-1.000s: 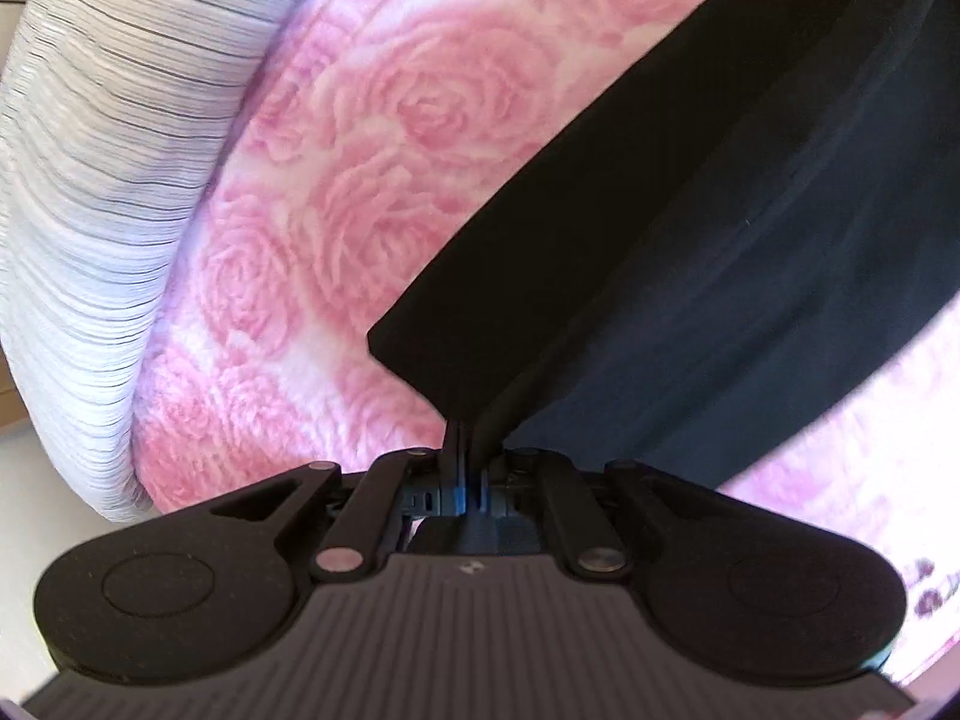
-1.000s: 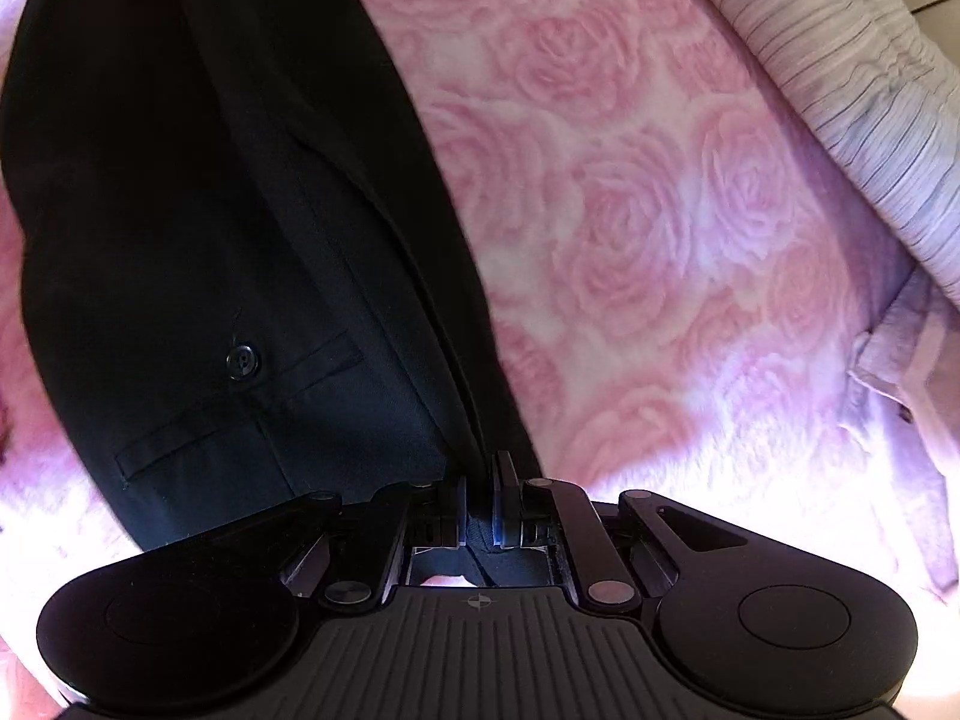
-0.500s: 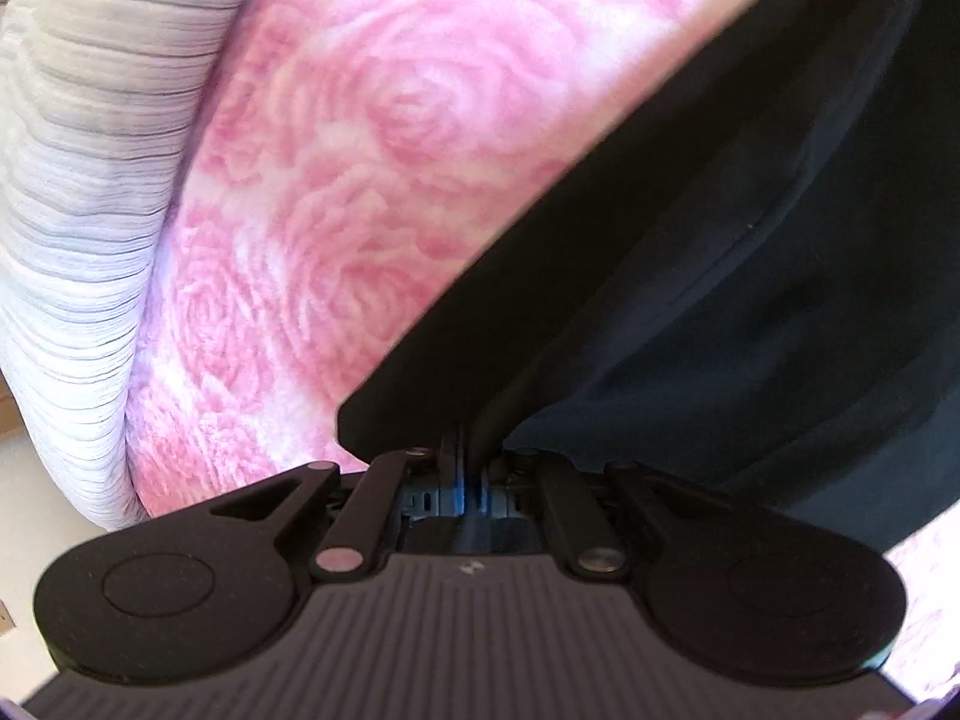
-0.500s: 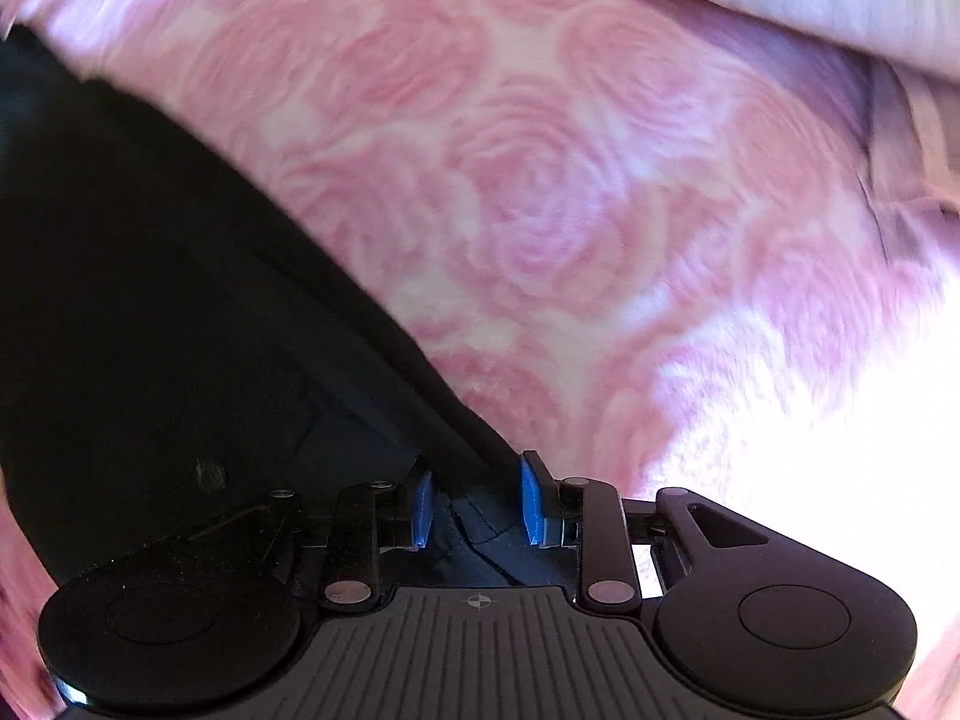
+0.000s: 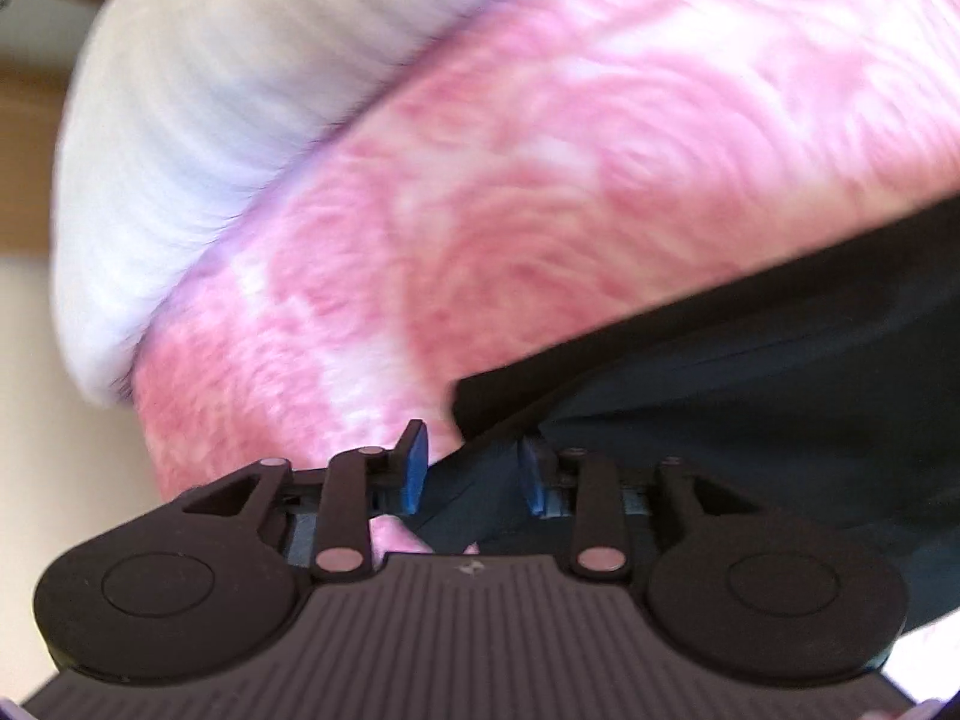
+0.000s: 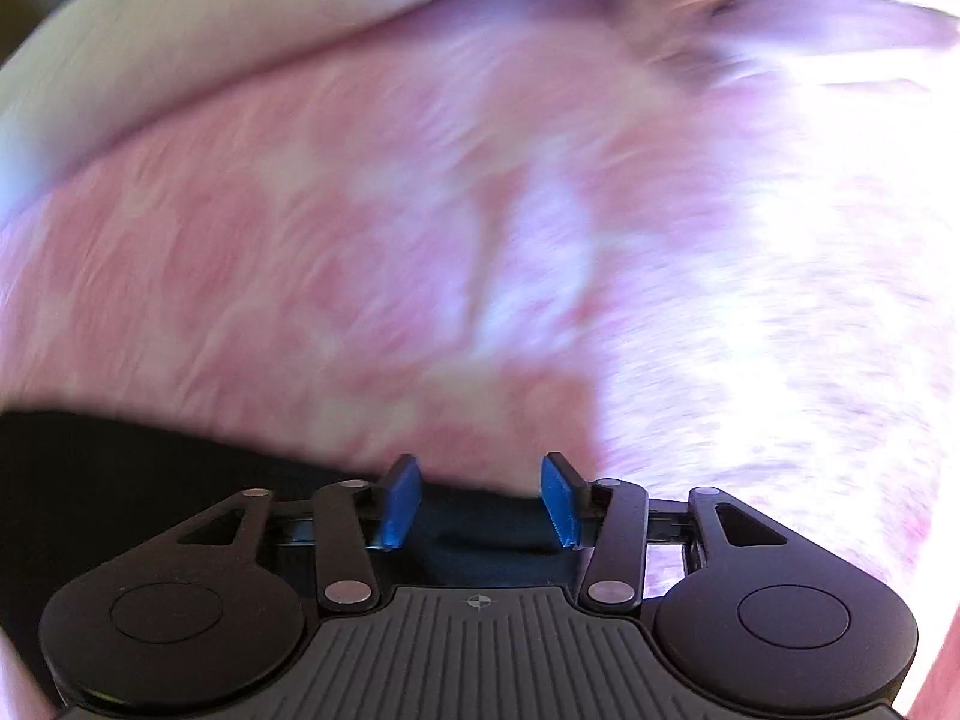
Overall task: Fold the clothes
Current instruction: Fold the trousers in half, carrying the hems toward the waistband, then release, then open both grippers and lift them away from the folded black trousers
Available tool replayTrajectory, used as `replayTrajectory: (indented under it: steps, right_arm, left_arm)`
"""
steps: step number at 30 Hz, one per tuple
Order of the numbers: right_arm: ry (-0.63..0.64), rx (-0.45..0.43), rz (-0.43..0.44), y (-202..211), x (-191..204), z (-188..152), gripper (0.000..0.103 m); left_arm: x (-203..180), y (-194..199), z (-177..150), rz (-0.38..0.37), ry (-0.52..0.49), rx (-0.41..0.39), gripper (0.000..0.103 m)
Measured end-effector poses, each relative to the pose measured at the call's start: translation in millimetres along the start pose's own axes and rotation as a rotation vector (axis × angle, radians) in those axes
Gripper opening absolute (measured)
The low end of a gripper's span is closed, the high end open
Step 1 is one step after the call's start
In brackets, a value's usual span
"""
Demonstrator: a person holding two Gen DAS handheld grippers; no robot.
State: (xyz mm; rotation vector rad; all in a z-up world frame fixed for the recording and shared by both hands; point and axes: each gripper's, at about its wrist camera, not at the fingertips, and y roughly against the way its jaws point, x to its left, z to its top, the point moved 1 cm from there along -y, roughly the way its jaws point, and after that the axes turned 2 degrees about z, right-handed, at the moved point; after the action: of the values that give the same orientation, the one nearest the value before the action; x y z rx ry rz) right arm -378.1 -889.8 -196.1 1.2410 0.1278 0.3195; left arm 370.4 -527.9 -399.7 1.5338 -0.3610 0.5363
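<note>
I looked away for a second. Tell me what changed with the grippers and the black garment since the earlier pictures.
Both grippers let go. The left gripper was clamped on a corner of the black garment; its jaws are now opening, cloth loose between them. The right gripper released first and stands wider, still opening, the garment's edge below it. Both views swung round. The garment stays on the pink rose blanket.

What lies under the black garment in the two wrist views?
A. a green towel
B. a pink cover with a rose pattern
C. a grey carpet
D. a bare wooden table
B: the black garment rests on a pink cover with a rose pattern, which fills most of the right wrist view too; no wooden table, green towel or grey carpet shows beneath it.
</note>
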Motion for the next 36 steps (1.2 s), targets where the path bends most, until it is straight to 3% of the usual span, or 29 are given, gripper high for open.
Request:
replayTrajectory:
  steps: [3, 7, 8, 10, 16, 23, 27, 29, 36]
  right_arm:
    - [-0.022, -0.038, -0.019, 17.3, -6.0, -8.2, 0.049]
    - [0.0, -0.037, -0.006, 34.5, -2.5, -41.7, 0.051]
    - [-0.006, -0.04, -0.001, 37.1, -1.6, -52.4, 0.051]
    - [-0.034, -0.041, 0.016, 41.6, 0.7, -76.1, 0.052]
    - [0.036, 0.034, 0.047, 31.0, 17.5, -139.6, 0.052]
    - [0.101, -0.034, -0.061, 48.9, 20.4, -149.4, 0.055]
    - [0.201, -0.088, -0.016, 78.0, 47.1, -168.2, 0.055]
    - [0.235, -0.1, 0.02, 89.0, 60.4, -182.7, 0.055]
    - [0.306, -0.042, 0.123, 89.7, 121.9, -222.8, 0.055]
  left_arm:
    - [7.1, 10.1, -1.9, 0.043, 0.025, -0.006, 0.031]
    - [0.1, 27.1, -7.0, 0.132, -0.021, -0.036, 0.033]
    - [-4.1, 33.8, -8.6, 0.15, -0.029, -0.055, 0.033]
    - [-19.6, 52.0, -15.4, 0.179, -0.12, -0.167, 0.034]
    - [-92.4, 114.3, -44.8, 0.108, -0.263, -0.324, 0.039]
    - [-198.2, 192.7, -87.8, -0.04, -0.405, -0.459, 0.053]
    - [-244.9, 222.5, -118.2, -0.113, -0.441, -0.47, 0.055]
    - [-253.1, 227.4, -136.1, -0.115, -0.425, -0.451, 0.055]
    - [-212.9, 206.5, -186.0, -0.087, -0.319, -0.359, 0.055]
